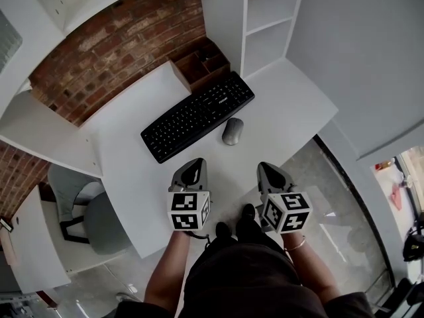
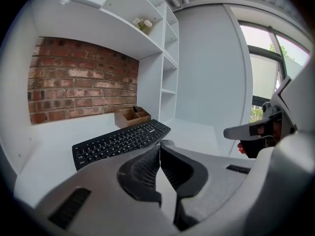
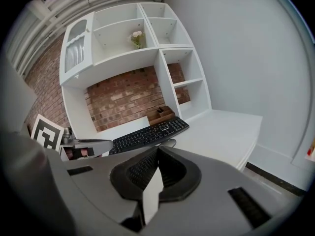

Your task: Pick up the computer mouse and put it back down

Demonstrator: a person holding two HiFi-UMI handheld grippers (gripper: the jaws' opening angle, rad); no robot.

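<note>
The grey computer mouse [image 1: 232,131] lies on the white desk [image 1: 291,105], just right of the black keyboard [image 1: 197,114]. Both grippers hover side by side near the desk's front edge, short of the mouse and apart from it. My left gripper [image 1: 194,166] is shut with nothing between its jaws; in its own view the tips [image 2: 160,145] meet in front of the keyboard [image 2: 120,141]. My right gripper [image 1: 268,169] is also shut and empty, its tips [image 3: 157,147] touching. A sliver of the mouse [image 3: 168,142] shows just past them.
A brown wooden organiser [image 1: 202,61] stands behind the keyboard against the brick wall. White shelving [image 1: 265,25] rises at the back right. A grey chair [image 1: 93,217] sits under the desk to the left. The person's shoes [image 1: 235,229] are on the floor below the grippers.
</note>
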